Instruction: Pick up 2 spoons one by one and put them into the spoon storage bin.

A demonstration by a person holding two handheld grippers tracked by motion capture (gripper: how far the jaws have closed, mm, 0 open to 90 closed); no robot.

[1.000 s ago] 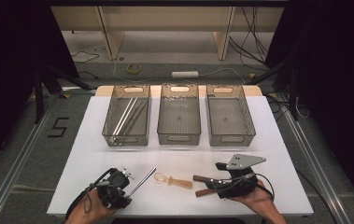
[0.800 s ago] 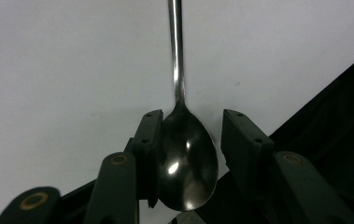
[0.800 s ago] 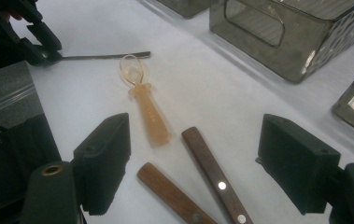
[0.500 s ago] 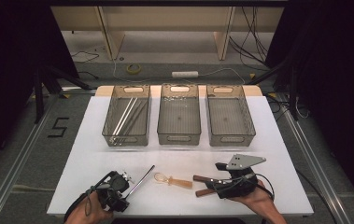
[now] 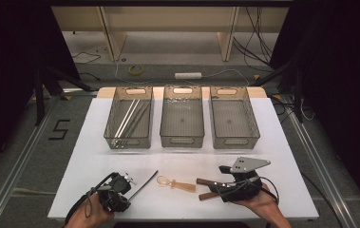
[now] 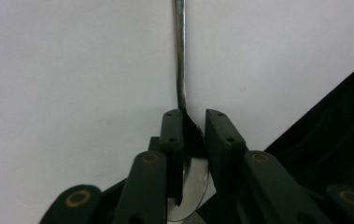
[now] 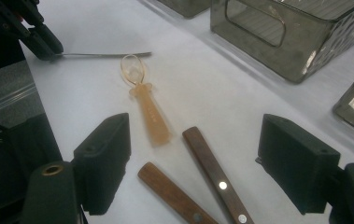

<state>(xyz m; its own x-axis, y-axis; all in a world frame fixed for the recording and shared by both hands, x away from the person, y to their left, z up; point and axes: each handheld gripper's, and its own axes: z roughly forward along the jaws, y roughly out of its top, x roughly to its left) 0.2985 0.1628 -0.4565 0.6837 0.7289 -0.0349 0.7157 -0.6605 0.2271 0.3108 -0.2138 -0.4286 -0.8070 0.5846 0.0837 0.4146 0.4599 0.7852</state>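
The white table [image 5: 282,137] spreads out in front of me, and along its far half stand three smoky see-through bins side by side. The left bin [image 5: 129,117] has some long thin metal pieces lying lengthwise in it; the middle bin [image 5: 182,116] and the right bin [image 5: 233,117] look bare to me, though I cannot be sure through the tinted walls.

Near my edge of the table, my right gripper [image 5: 205,188] lies low, pointing toward my left, its jaws spread wide and pressing on nothing. Between and just ahead of them lie two wooden handles [image 7: 214,175] with pale rivets, angled toward each other (their far ends run out of the right gripper view, so I cannot say what they belong to).

My left gripper [image 6: 194,140] sits at the near left corner, and its jaws have just been closing. The metal spoon [image 6: 180,70] is between them: the bowl stands on edge in the narrow gap, tight against one pad, with a sliver of space on the other side, so I cannot tell if the squeeze is complete. Its slim handle runs straight out over the table, away from me.

Between my two grippers lies a small amber plastic spoon [image 5: 175,184], flat on the table, its bowl just beside the metal spoon's handle tip.
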